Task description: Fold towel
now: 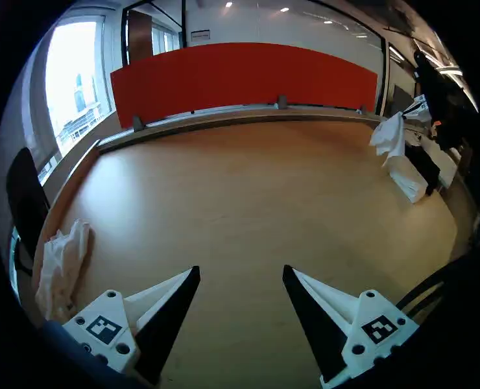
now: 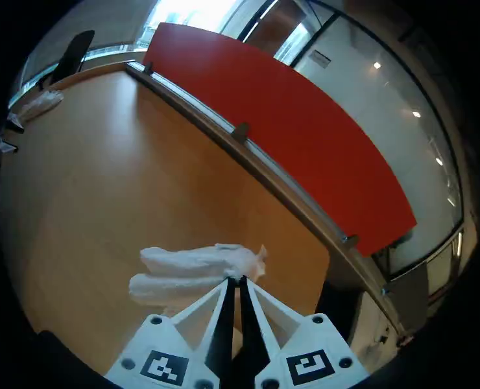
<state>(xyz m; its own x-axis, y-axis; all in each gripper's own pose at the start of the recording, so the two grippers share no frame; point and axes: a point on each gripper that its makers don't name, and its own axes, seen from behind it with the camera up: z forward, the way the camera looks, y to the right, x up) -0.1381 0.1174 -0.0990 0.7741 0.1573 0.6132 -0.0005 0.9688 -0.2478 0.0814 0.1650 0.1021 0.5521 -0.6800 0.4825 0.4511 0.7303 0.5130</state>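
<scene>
A crumpled white towel [image 2: 194, 272] bunches at the tips of my right gripper [image 2: 237, 280], whose fingers are shut on its near edge. It hangs just over the wooden table [image 2: 110, 194]. In the left gripper view the same towel [image 1: 389, 136] is lifted at the far right, with more white cloth [image 1: 408, 178] under it. My left gripper [image 1: 240, 269] hovers open over bare table [image 1: 253, 194], nothing between its fingers.
Another white towel heap [image 1: 61, 266] lies at the table's left edge, also seen far off as a heap [image 2: 39, 104]. A red divider [image 1: 240, 74] runs along the table's back. A dark chair [image 1: 26, 201] stands beyond the left edge. A person in dark clothing [image 1: 441, 97] is at the right.
</scene>
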